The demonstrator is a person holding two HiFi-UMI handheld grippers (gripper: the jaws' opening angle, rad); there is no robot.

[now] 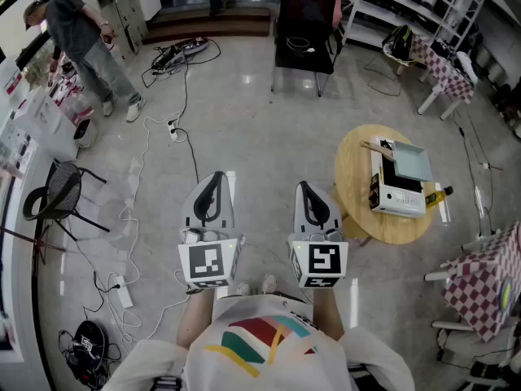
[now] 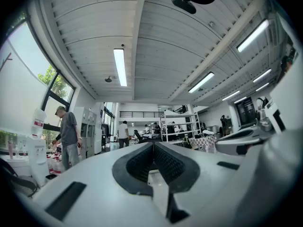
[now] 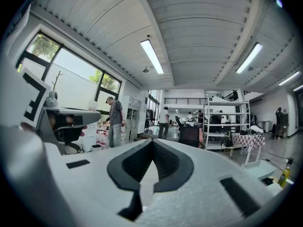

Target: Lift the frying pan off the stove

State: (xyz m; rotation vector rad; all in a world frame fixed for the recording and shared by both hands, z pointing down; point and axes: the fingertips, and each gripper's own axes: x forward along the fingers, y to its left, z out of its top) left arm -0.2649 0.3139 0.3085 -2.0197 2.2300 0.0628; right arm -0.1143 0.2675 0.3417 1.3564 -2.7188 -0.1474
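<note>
You stand on the glossy floor (image 1: 244,129) with the left gripper (image 1: 214,179) and the right gripper (image 1: 306,187) held side by side before your chest, each with its jaws clenched together on nothing. The frying pan (image 1: 388,155) is well off to your right, at the far end of the white stove (image 1: 397,195) on a round wooden table (image 1: 354,190). It shows small in the head view, its pale handle (image 1: 374,146) pointing left, so its long axis lies roughly across your view; a yellow bottle (image 1: 440,192) is just beside the stove.
</note>
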